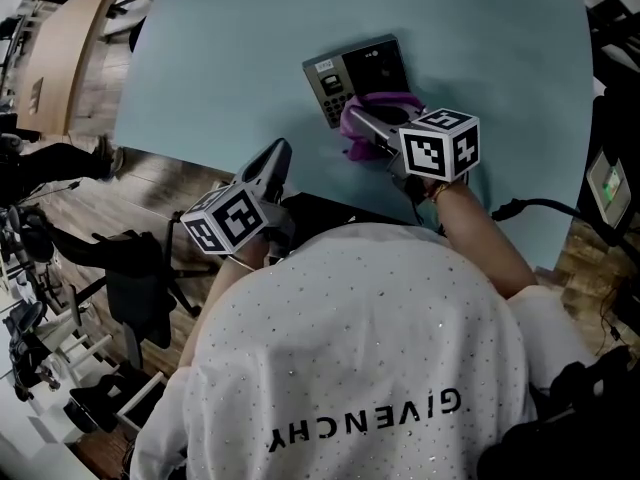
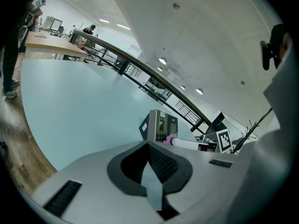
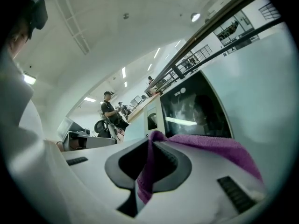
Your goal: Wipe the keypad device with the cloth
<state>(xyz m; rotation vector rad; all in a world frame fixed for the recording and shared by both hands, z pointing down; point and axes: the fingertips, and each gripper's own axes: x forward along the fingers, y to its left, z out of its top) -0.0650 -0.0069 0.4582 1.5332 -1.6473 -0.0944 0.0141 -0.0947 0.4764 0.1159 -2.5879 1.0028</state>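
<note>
Head view: keypad device lies flat on pale blue table, keypad toward left, dark screen toward right; right gripper at its near edge, 2 jaws clamped on purple cloth; cloth bunches against device's near edge and drapes over the jaws; right gripper view shows cloth pinched between the pads, dark screen just beyond; left gripper hangs near table's near edge, apart from device, jaws closed at tips, nothing between them.
</note>
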